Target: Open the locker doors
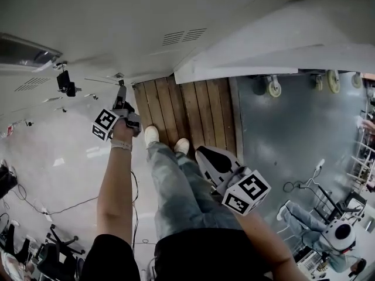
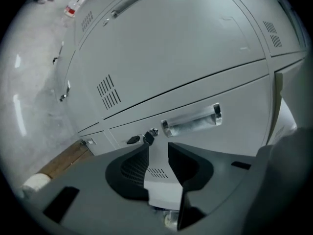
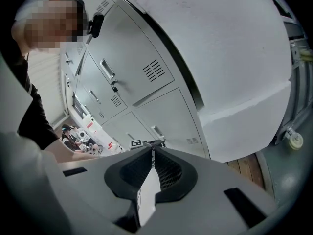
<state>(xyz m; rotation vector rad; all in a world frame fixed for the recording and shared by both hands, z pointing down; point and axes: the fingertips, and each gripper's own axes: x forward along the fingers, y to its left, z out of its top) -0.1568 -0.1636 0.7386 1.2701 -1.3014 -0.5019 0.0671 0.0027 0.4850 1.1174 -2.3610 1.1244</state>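
Observation:
A wall of grey metal locker doors (image 1: 117,34) fills the top of the head view. My left gripper (image 1: 121,91) reaches low toward it, close to the floor. In the left gripper view its jaws (image 2: 157,149) stand open with nothing between them, pointing at a lower locker door (image 2: 205,97) just under its chrome handle (image 2: 191,123) and a lock with a key (image 2: 147,138). My right gripper (image 1: 203,154) hangs by the person's leg, away from the lockers, and its jaws (image 3: 152,151) are shut and empty. A wide pale door panel (image 3: 244,82) juts out at the right.
A strip of wooden planks (image 1: 193,107) runs along the locker base, with the person's white shoes (image 1: 152,134) on it. Castor wheels of a cart (image 1: 273,88) stand on the grey floor to the right. Cables (image 1: 58,206) trail at left. Another person (image 1: 331,239) is at lower right.

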